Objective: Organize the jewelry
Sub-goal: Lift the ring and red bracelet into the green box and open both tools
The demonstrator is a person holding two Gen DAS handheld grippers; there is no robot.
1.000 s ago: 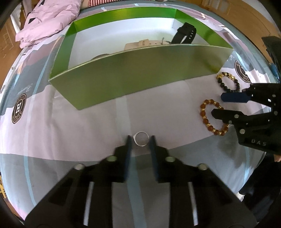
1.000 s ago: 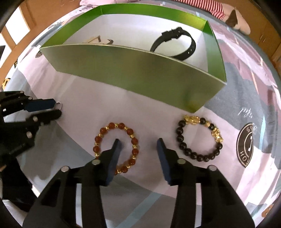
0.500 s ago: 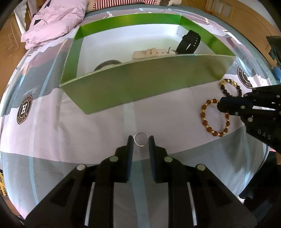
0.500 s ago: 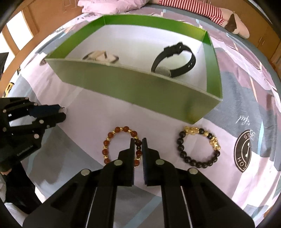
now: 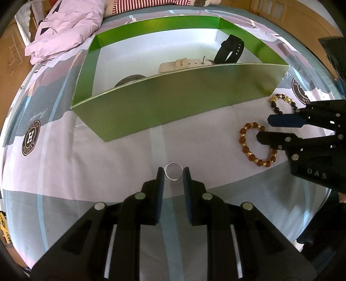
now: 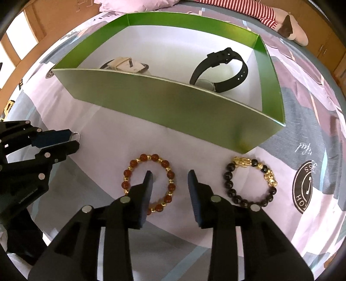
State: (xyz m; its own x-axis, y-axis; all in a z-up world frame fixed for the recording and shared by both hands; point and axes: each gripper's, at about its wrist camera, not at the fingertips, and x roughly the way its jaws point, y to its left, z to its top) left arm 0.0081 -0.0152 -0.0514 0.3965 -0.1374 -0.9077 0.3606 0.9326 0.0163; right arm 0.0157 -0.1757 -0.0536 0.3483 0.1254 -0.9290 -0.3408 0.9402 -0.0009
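A thin silver ring (image 5: 173,174) sits between the fingertips of my left gripper (image 5: 173,173), which is shut on it just above the sheet. In the right wrist view the ring (image 6: 75,134) pokes out of the left gripper (image 6: 74,139). My right gripper (image 6: 170,176) is open and straddles the right side of the amber bead bracelet (image 6: 126,184), with one finger inside the loop. A black bead bracelet with gold charms (image 6: 229,183) lies to its right. The green box (image 6: 151,97) behind holds a black watch (image 6: 218,71) and a beige watch (image 6: 125,63).
Everything lies on a bed sheet (image 5: 108,162) printed with round logos. A pink jacket (image 5: 64,28) and a striped cloth (image 5: 151,4) lie behind the box. Wooden furniture (image 6: 324,32) borders the bed at the far right.
My right gripper closed half a second ago and has opened again around the amber bracelet's right side. The left gripper narrowed onto the ring and keeps hold of it.
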